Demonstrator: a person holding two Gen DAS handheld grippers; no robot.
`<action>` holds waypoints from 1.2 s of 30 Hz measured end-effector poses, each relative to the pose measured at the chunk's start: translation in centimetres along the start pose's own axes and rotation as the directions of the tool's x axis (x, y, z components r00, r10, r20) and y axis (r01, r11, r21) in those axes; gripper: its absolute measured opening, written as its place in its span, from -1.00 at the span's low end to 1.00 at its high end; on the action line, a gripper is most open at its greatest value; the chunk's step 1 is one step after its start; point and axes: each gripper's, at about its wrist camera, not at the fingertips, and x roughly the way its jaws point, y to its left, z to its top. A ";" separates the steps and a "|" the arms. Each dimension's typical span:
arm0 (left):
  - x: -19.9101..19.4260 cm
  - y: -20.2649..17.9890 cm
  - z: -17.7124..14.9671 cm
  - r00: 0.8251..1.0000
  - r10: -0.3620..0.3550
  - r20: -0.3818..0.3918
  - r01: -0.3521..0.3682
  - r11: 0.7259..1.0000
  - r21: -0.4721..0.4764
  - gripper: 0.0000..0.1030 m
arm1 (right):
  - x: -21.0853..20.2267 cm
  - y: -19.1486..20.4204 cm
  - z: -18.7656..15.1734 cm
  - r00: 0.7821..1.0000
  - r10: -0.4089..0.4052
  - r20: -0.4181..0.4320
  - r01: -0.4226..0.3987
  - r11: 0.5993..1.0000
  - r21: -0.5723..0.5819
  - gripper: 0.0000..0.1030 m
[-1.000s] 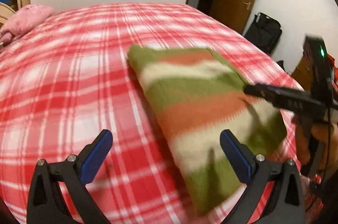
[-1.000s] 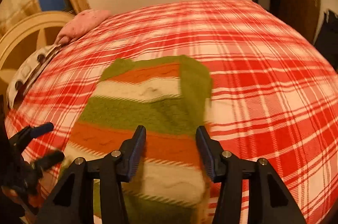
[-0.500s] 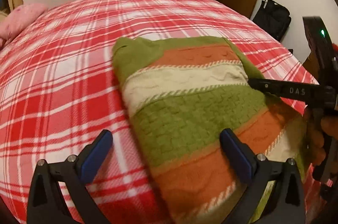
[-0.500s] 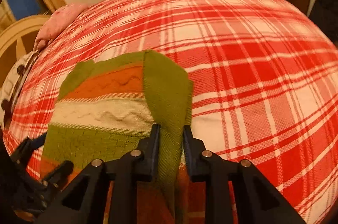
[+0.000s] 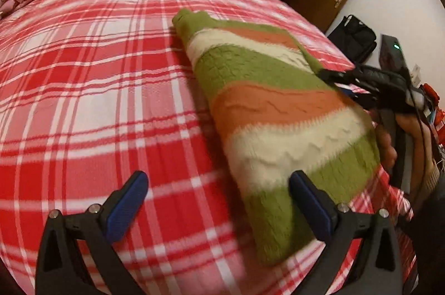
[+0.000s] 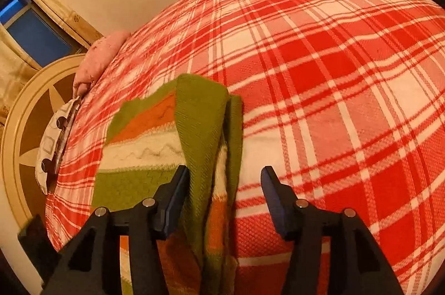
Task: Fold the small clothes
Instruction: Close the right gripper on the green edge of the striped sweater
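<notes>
Red-and-white plaid bedspread (image 5: 91, 89) covers the bed; from the left wrist view I see the striped knit garment (image 5: 278, 111) lying folded toward the bed's right edge, my left gripper (image 5: 217, 200) spread wide and empty, one finger overlapping its near end. The garment's near corner is blurred. In the right wrist view, my right gripper (image 6: 224, 194) is opening, the green folded flap (image 6: 203, 128) standing loosely between the jaws, unpinched. I judge the risk is the flap springing back or dragging on withdrawal. The garment's lower part is hidden behind the fingers.
</notes>
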 end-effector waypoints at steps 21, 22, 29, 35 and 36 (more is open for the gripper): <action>3.5 -1.1 2.4 0.999 -0.029 -0.042 0.032 0.997 0.068 1.00 | 5.5 -1.7 4.3 0.979 0.203 -0.015 -0.202 0.979 0.036 0.05; 3.5 -1.2 2.4 0.999 -0.027 -0.042 0.030 0.997 0.067 1.00 | 5.6 -1.7 4.4 0.978 0.207 -0.007 -0.207 0.978 0.040 0.05; 3.6 -2.0 2.5 0.999 -0.011 -0.033 0.014 0.997 0.081 1.00 | 5.9 -0.2 4.0 0.982 0.190 0.013 -0.190 0.982 -0.016 -0.37; 3.3 -2.9 2.5 0.999 -0.024 -0.049 0.029 0.994 0.102 0.81 | 6.0 -0.2 4.0 0.984 0.176 0.022 -0.175 0.984 -0.024 -0.37; 3.4 -3.1 2.5 0.998 -0.025 -0.050 0.031 0.993 0.112 0.79 | 6.1 -0.4 4.0 0.983 0.184 0.022 -0.184 0.983 -0.015 -0.37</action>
